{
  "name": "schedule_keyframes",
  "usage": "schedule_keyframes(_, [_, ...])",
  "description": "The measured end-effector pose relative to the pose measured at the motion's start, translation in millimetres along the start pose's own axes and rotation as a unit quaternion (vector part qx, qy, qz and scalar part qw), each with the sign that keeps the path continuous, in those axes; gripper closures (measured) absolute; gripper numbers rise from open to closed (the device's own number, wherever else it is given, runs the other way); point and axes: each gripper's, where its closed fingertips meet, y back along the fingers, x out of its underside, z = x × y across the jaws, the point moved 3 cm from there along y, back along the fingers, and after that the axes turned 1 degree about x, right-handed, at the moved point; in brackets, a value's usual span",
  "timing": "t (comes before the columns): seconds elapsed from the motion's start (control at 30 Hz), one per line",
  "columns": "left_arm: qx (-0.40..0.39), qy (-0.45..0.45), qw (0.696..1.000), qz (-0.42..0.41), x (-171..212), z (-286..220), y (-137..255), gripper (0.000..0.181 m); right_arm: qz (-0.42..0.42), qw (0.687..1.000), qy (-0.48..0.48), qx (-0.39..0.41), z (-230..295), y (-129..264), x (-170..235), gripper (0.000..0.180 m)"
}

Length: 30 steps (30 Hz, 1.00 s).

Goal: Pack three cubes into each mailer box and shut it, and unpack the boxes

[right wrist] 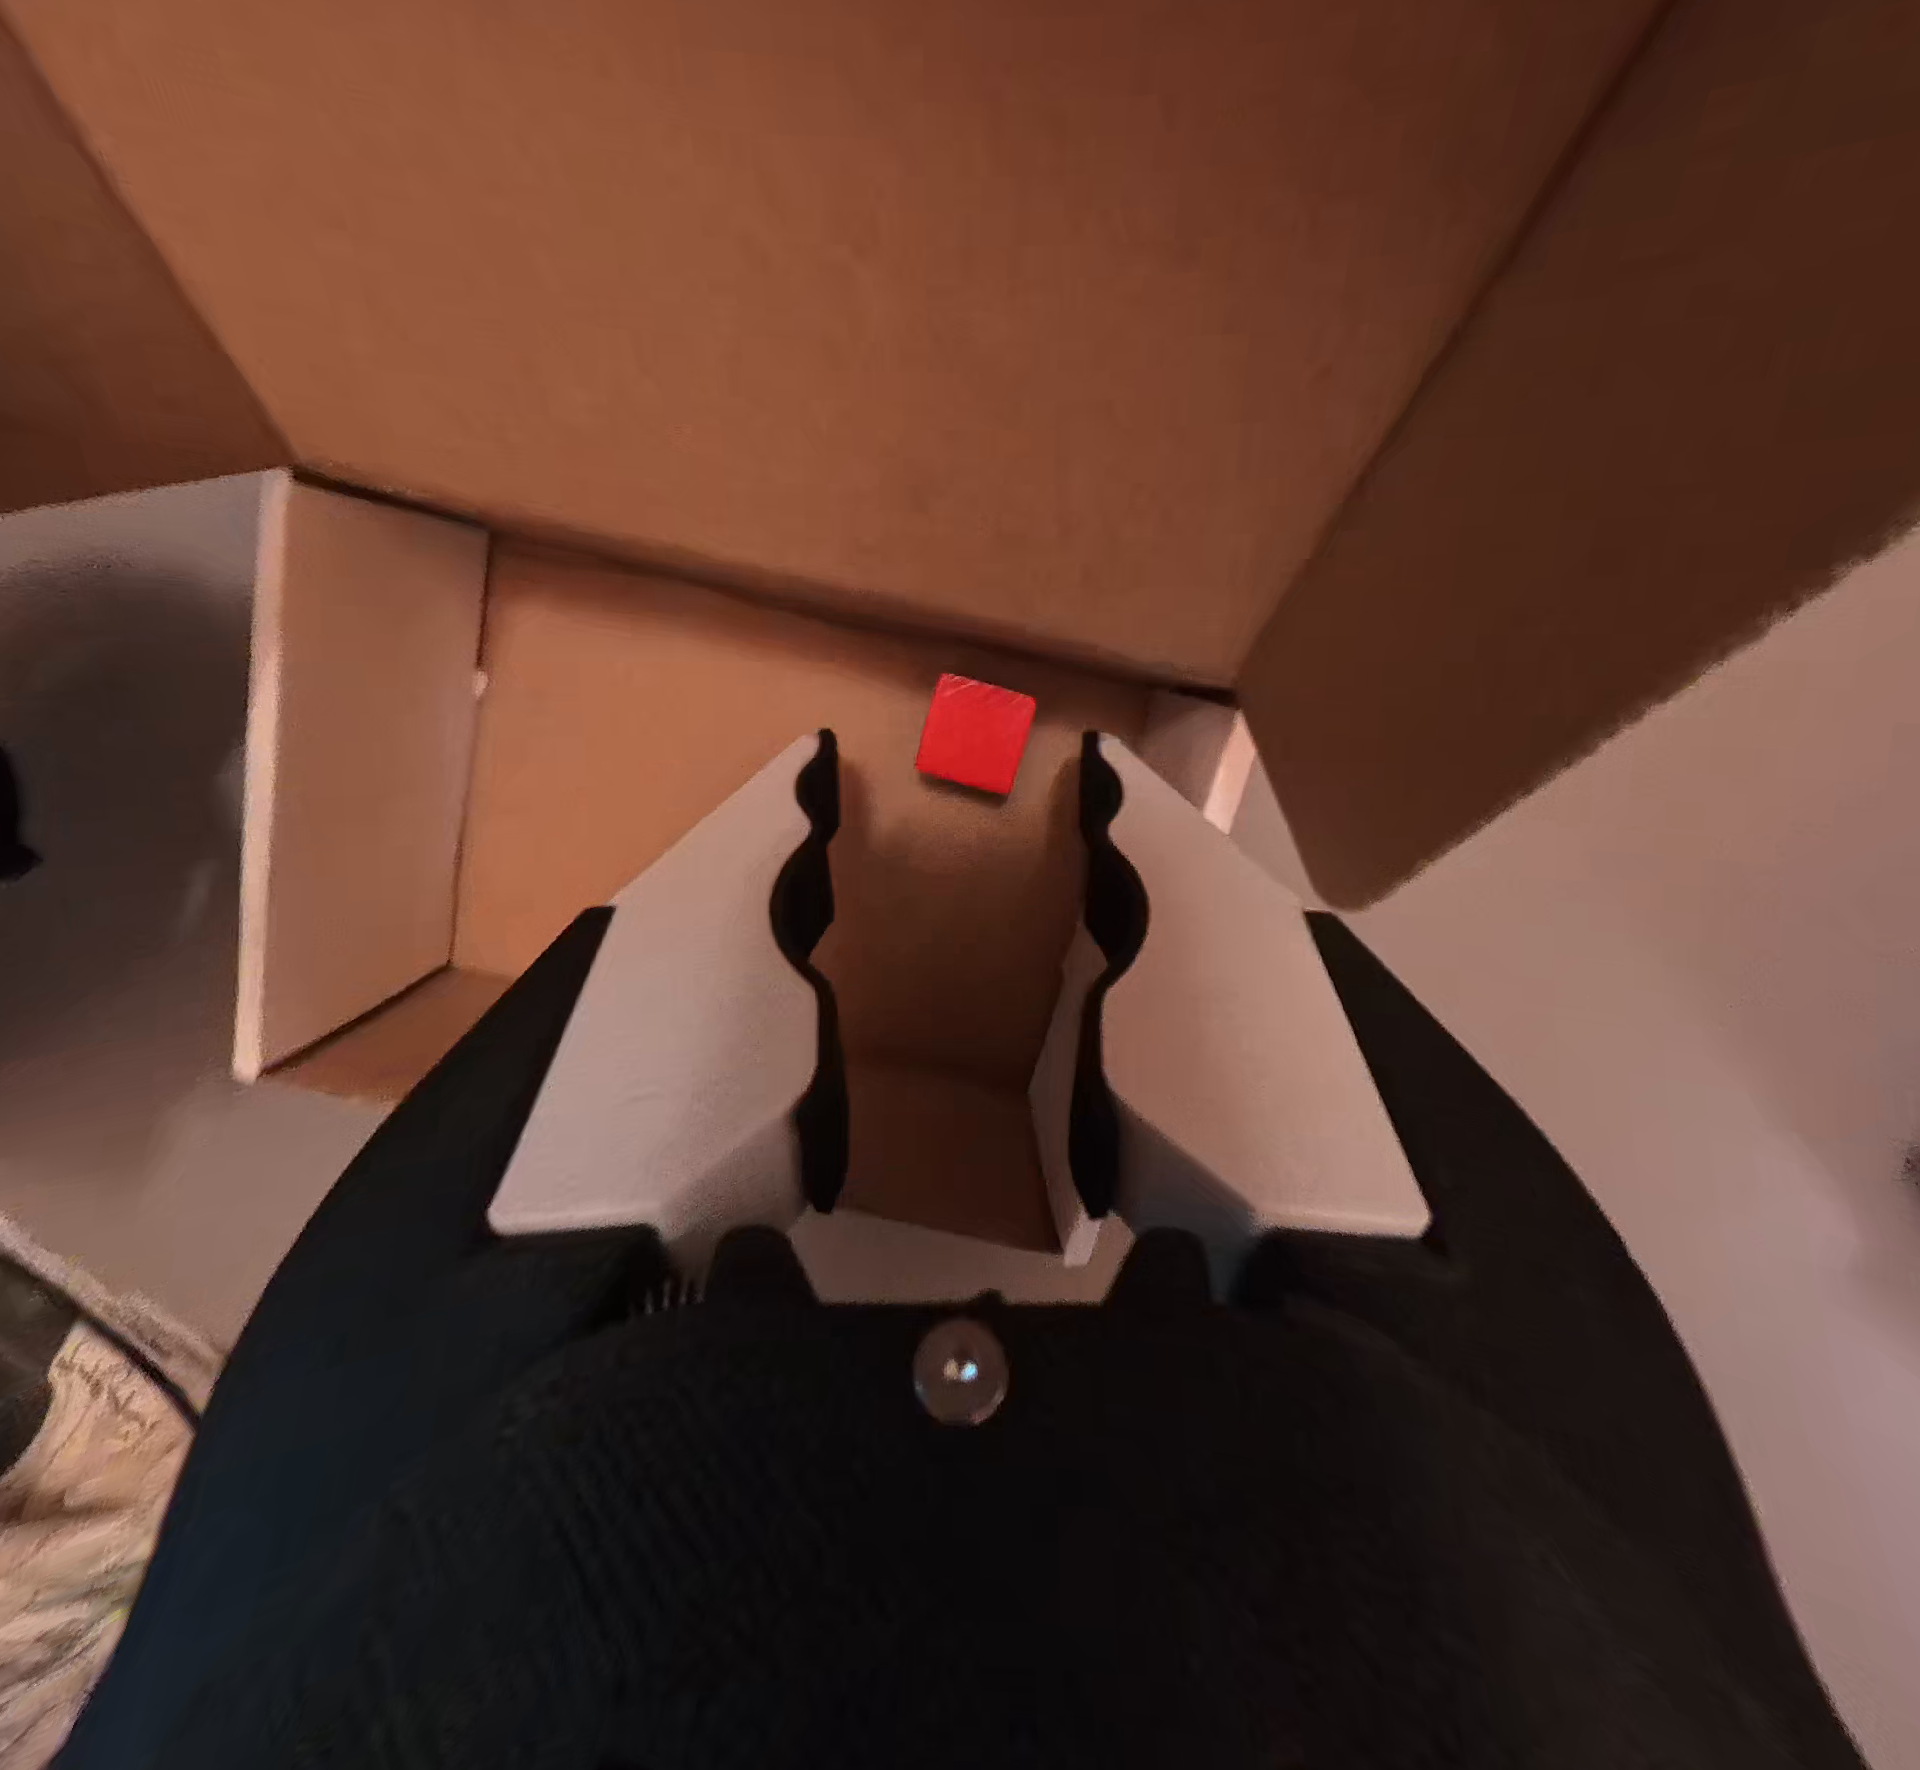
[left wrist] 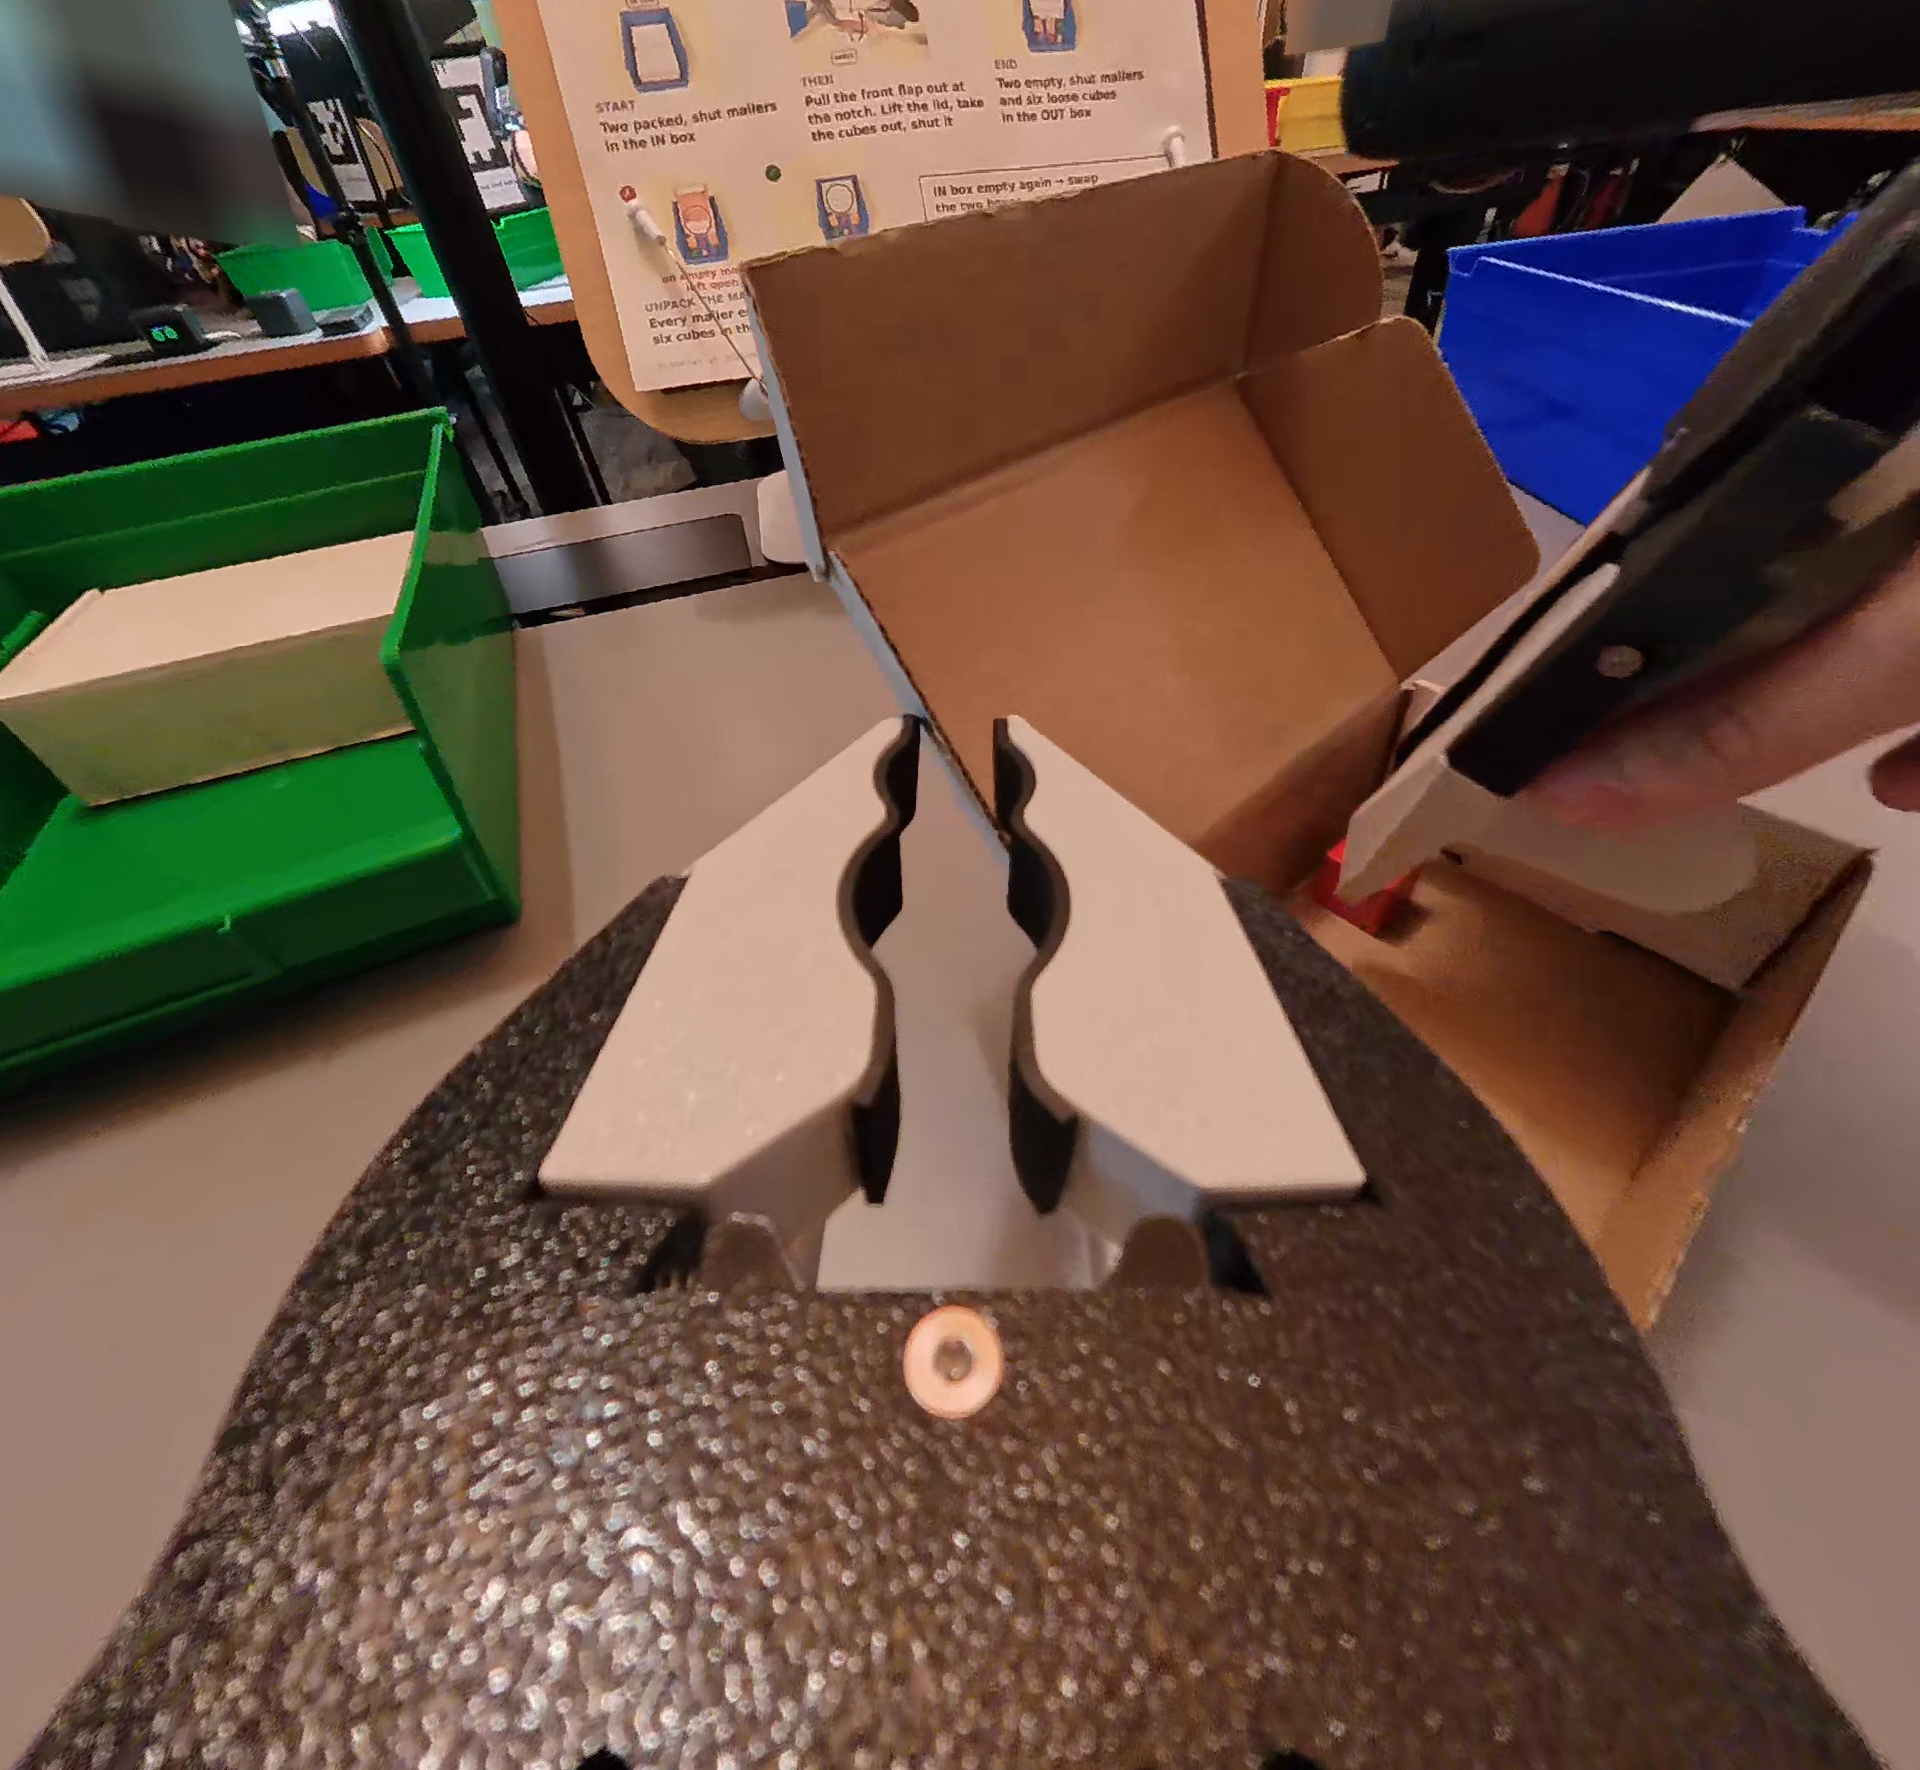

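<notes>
An open cardboard mailer box (left wrist: 1538, 1055) lies on the grey table, its lid (left wrist: 1091, 494) raised. My left gripper (left wrist: 958, 733) is at the lid's lower left corner. Its fingers stand a narrow gap apart, and the lid's white edge runs in line with that gap. I cannot tell whether they touch it. My right gripper (left wrist: 1371, 863) reaches down into the box from the right. In the right wrist view it (right wrist: 954, 744) is open and empty over the box floor (right wrist: 644, 785), under the lid (right wrist: 831, 214). A small red cube (right wrist: 975, 735) lies just beyond its fingertips and also shows in the left wrist view (left wrist: 1363, 897).
A green bin (left wrist: 447, 681) at the left holds a shut white mailer box (left wrist: 208, 660). A blue bin (left wrist: 1590, 349) stands at the back right. An instruction board (left wrist: 862, 58) and a black pole (left wrist: 416, 162) stand behind the box. A hand (left wrist: 1704, 754) holds the right gripper.
</notes>
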Motion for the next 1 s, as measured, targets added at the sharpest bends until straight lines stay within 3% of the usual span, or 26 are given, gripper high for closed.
schedule_keyframes(0.3, [-0.005, -0.008, 1.000, 0.001, 0.7, 6.4, -0.3, 0.170, 0.022, 1.000, -0.016, 0.015, 0.0, -11.5, -7.0, 0.159])
schedule_keyframes(0.43, [-0.011, -0.019, 1.000, -0.002, 0.7, 8.9, 0.1, 0.172, -0.027, 0.996, 0.034, -0.072, 26.6, 33.3, -13.6, 0.160])
schedule_keyframes(0.53, [-0.010, -0.019, 1.000, -0.002, 0.4, 8.8, 0.8, 0.172, -0.063, 0.990, 0.096, -0.087, 22.1, 83.8, -4.5, 0.160])
schedule_keyframes(0.63, [-0.010, -0.026, 1.000, -0.003, 0.0, 8.0, 1.0, 0.172, -0.058, 0.991, 0.112, -0.041, -31.6, 124.2, 19.5, 0.160])
schedule_keyframes(0.8, [-0.008, -0.032, 0.999, 0.000, -0.8, 7.2, 0.6, 0.171, 0.013, 0.984, -0.022, 0.177, -223.3, 153.9, 71.1, 0.160])
schedule_keyframes(0.87, [-0.009, -0.039, 0.999, 0.000, -1.6, 6.3, 0.2, 0.171, 0.013, 0.978, -0.082, 0.189, -275.7, 140.9, 85.8, 0.159])
schedule_keyframes(1.0, [-0.013, -0.057, 0.998, 0.001, -1.7, 3.8, 0.0, 0.171, 0.031, 0.972, -0.134, 0.193, -325.2, 95.3, 111.3, 0.160])
